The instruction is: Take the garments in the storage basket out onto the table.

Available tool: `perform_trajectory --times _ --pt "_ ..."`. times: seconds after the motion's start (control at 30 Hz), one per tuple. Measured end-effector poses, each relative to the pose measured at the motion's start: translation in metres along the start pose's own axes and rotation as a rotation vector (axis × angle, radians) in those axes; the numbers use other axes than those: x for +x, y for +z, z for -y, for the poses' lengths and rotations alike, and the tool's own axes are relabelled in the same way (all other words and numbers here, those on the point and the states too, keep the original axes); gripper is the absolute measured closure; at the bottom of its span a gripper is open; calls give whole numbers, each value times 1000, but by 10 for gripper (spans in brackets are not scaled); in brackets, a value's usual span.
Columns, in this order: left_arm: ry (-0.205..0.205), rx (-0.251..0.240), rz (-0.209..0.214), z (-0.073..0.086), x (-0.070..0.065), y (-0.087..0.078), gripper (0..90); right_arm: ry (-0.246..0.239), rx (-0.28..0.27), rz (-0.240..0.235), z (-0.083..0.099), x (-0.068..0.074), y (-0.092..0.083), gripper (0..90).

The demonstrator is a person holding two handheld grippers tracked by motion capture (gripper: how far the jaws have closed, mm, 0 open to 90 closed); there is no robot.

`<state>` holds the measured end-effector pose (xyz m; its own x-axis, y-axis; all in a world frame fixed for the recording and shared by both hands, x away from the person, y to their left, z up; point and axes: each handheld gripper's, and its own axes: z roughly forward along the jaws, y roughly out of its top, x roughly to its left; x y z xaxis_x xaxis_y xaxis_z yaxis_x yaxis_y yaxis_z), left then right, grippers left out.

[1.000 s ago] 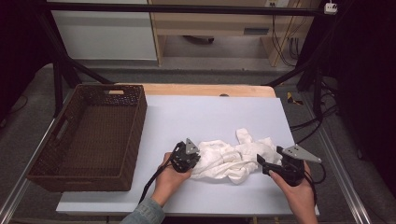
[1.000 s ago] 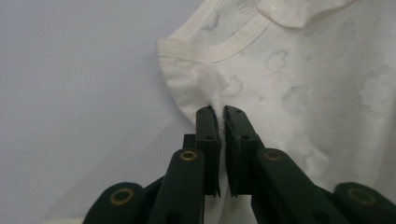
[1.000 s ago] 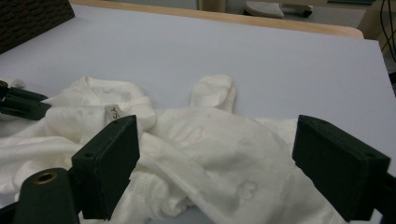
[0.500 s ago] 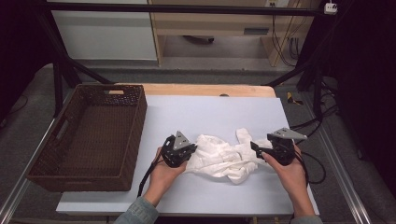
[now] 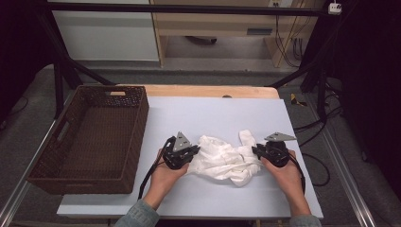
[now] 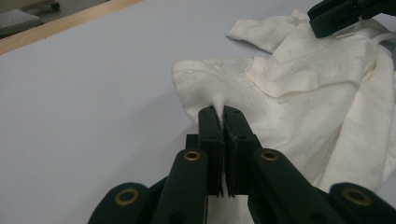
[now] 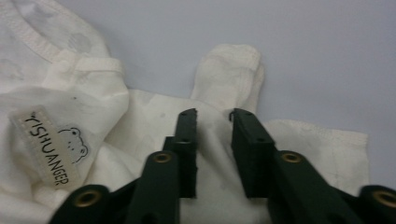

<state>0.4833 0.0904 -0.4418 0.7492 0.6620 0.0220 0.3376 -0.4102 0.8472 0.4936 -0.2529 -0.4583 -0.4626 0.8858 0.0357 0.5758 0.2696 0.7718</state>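
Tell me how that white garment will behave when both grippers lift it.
The white garment lies crumpled in soft folds, so it will likely sag and drape. It looks thin, probably light. The left gripper pinches only an edge, which may slip.

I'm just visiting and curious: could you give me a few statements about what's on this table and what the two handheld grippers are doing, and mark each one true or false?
1. The left gripper is pinched shut on a fold of the white garment. True.
2. The wicker basket holds folded clothes. False: it is empty.
3. The right gripper is squeezed flat on the cloth. False: its jaws have just been closing, but a gap shows between them, with cloth lying in that gap.
4. The garment lies on the light blue table surface, to the right of the basket. True.
5. The garment is folded neatly. False: it is crumpled in a heap between the two grippers.
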Motion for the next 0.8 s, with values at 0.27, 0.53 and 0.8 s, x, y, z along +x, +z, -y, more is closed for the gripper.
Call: perform_trajectory --times 0.27,0.53,0.8 --pt "-19 -17 -12 1 7 -6 870 -4 -58 11 0 1 -18 895" --pt "-27 -42 -31 -1 13 -15 870 1 -151 71 -1 -4 -48 900" --pt "-18 -54 -26 -4 8 -18 870 21 -131 111 19 -10 -71 900"
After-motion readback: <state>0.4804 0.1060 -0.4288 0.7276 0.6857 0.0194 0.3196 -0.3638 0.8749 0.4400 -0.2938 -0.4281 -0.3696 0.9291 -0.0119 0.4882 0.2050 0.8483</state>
